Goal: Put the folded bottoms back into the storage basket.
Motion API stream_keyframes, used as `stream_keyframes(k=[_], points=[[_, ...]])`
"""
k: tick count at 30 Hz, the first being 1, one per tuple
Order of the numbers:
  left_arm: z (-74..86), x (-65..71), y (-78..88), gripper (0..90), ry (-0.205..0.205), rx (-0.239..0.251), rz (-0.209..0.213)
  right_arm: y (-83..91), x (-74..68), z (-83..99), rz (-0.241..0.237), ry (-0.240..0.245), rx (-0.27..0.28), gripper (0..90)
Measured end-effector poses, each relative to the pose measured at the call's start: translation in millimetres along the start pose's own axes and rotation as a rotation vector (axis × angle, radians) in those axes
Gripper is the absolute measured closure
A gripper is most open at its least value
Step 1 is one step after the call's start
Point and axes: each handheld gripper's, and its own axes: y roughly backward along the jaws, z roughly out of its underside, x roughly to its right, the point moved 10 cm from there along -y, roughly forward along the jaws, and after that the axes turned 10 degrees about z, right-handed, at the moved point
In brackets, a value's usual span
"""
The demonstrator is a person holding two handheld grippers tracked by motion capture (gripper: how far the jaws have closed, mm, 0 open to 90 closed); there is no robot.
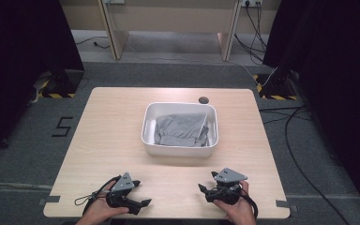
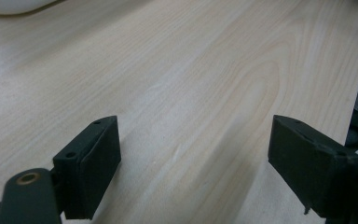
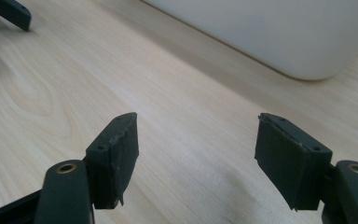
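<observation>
A grey cloth (image 1: 180,129), possibly folded clothing, is lying inside the white tub (image 1: 148,123) at the counter's (image 1: 108,136) middle. Nearer the person than the tub, the left gripper (image 1: 140,192) and right gripper (image 1: 206,181) are both resting spread, gripping nothing.

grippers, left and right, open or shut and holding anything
left gripper: open, nothing between the jaws, bare table under them.
right gripper: open, holding nothing, pointed toward the white bin.
</observation>
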Motion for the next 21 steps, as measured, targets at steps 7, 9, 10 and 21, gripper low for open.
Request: stream_keyframes(k=[7,9,10,21], points=[[6.4,0.6,5.9,16.7,-0.006,-0.001,-0.032,1.4,5.0,13.7,0.027,-0.018,-0.02,26.5],[8.1,0.0,7.0,16.8,-0.018,-0.004,-0.046,2.8,4.4,17.2,0.029,-0.03,-0.024,26.4],[8.1,0.0,7.0,16.8,-0.018,-0.004,-0.046,3.5,4.1,19.2,0.031,-0.032,-0.03,26.3],[16.5,4.5,10.7,16.1,-0.061,-0.003,-0.096,3.8,1.3,37.8,0.068,-0.003,-0.058,21.1]])
